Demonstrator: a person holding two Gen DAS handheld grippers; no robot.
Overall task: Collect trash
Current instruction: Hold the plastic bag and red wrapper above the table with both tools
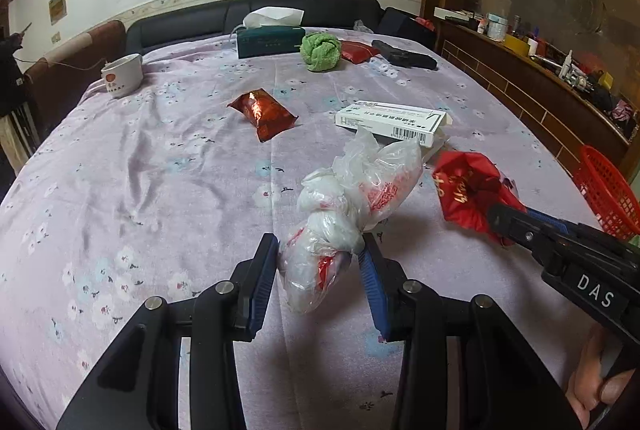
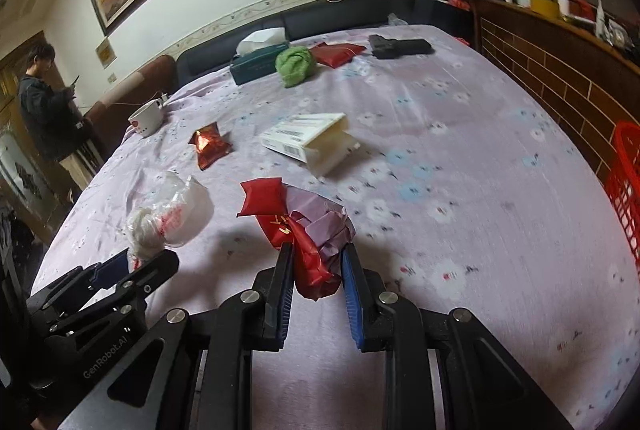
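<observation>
Left gripper is clamped on the crumpled plastic bag; right gripper is clamped on the red wrapper. Both pieces are pinched at their near ends just over the bedspread, probably so each can be carried in one trip to the red basket at the right edge.

There are two grippers: the left gripper and the right gripper. Each one has two fingers.

On the table I count:
- one crumpled clear plastic bag
- one red paper packet with gold letters
- one shiny red snack wrapper
- one flat red pouch at the far side
- one white medicine box
- one tissue box
- one green cloth ball
- one white cup
- one black flat object

There is one red basket at the right edge, and one person stands far left.
</observation>
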